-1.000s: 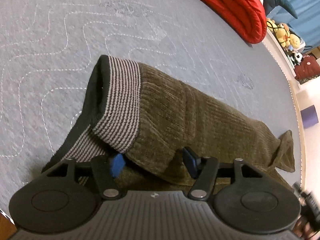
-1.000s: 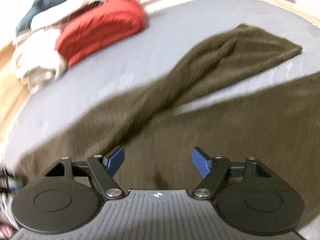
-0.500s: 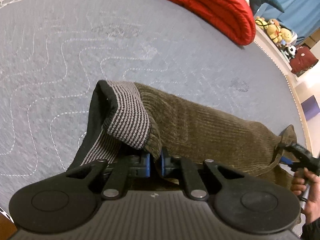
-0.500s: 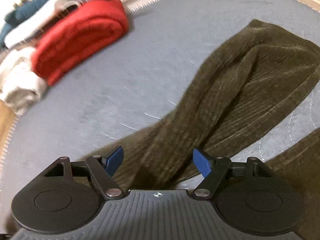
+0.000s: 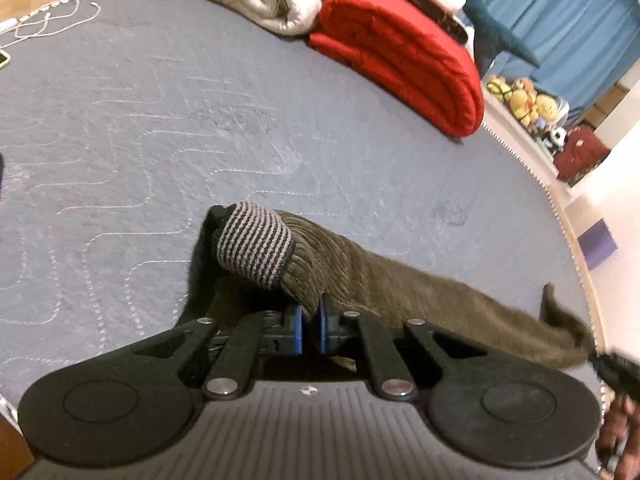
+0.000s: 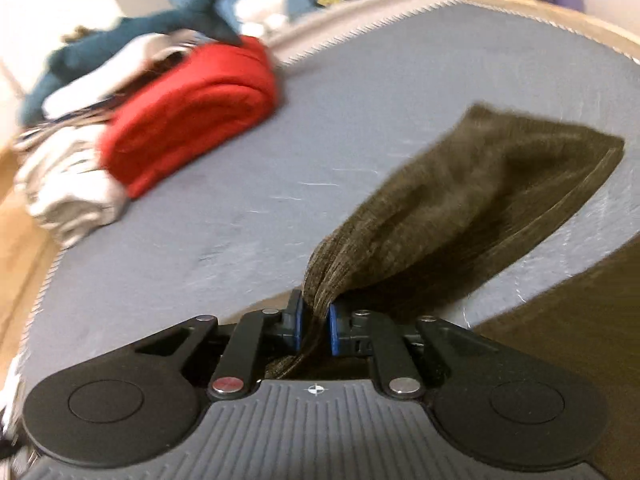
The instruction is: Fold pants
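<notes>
I had the left gripper [image 5: 310,326] clamped on the pants [image 5: 360,280] just under the striped waistband [image 5: 254,250], and the right gripper [image 6: 314,330] pinched on a bunched leg, the cloth slung between them over the gray mat [image 5: 160,120]. The ribbed fabric looked soft and limp, so I judged it would sag and bunch. Waistband and hem seemed the surest holds.

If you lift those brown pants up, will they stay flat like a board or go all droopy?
Probably droopy. The pants already bunch into soft folds where the right gripper pinches them. In the left view they sag between the left gripper and the far end, so they likely hang. The ribbed cloth looks thick, so it probably won't slip out easily.
</notes>
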Tool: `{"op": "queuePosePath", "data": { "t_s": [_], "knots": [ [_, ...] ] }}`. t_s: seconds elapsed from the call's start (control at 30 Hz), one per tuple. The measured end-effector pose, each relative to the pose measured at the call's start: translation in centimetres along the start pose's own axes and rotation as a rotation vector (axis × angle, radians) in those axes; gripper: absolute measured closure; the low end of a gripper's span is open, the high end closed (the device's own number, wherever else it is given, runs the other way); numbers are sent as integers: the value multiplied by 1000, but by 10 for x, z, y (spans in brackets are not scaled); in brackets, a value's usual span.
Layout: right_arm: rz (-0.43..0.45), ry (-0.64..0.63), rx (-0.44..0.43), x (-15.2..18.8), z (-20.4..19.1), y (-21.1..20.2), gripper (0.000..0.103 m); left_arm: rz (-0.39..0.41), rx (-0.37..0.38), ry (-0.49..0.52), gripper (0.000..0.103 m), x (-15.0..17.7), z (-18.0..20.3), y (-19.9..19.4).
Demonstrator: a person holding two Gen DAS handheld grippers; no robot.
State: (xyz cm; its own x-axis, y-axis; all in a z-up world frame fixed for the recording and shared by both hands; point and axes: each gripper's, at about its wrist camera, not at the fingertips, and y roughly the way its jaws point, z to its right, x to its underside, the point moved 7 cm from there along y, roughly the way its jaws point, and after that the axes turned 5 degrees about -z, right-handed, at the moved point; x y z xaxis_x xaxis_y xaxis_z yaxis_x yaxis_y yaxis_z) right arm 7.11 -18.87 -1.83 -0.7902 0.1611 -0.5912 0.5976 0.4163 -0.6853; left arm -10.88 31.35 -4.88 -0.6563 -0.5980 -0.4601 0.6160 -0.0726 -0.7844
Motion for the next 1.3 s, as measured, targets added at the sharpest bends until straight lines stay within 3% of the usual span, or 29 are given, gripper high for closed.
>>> {"op": "queuePosePath", "data": {
  "t_s": [0.1, 0.17, 0.23, 0.3, 0.37, 0.43, 0.5, 0.6, 0.73, 0.87, 0.93, 0.97, 1.07, 1.17, 1.3],
  "knots": [
    [-46, -104, -18, 33, -1, -39, 90, -57, -31, 30, 95, 16, -14, -9],
    [-167, -200, -15, 70, 5, -48, 88, -146, -86, 104, 94, 30, -21, -2],
    [-359, -347, -37, 116, 12, -40, 80, -238, -112, 138, 92, 43, -26, 9],
    [-448, -404, -16, 141, 27, -34, 75, -229, -155, 154, 81, 44, -29, 10],
    [-404, -411, -10, 133, 34, -41, 74, -185, -185, 146, 76, 37, -26, 7],
    [-308, -367, -28, 105, 37, -51, 64, -139, -203, 146, 76, 30, -18, 2],
    [-171, -303, -13, 73, 42, -60, 44, -80, -250, 178, 67, 23, -6, -2],
    [-50, -198, 53, 36, 55, -50, 40, -13, -339, 235, 56, 15, 9, -3],
    [-27, -155, 144, 13, 61, -3, 39, 59, -397, 204, 55, 6, 12, -12],
    [-70, -166, 249, 9, 64, 53, 38, 152, -449, 191, 54, -4, 13, -23],
    [-102, -196, 314, 19, 70, 70, 41, 206, -483, 205, 54, -10, 16, -29],
    [-114, -209, 335, 19, 78, 72, 48, 226, -487, 211, 54, -12, 20, -30],
    [-88, -242, 365, 20, 87, 61, 95, 256, -438, 239, 53, -12, 43, -26],
    [-17, -158, 324, 13, 97, 26, 95, 234, -377, 298, 53, -7, 76, -11],
    [69, -156, 303, 12, 109, -40, 96, 194, -260, 347, 53, 3, 120, 7]
  ]
}}
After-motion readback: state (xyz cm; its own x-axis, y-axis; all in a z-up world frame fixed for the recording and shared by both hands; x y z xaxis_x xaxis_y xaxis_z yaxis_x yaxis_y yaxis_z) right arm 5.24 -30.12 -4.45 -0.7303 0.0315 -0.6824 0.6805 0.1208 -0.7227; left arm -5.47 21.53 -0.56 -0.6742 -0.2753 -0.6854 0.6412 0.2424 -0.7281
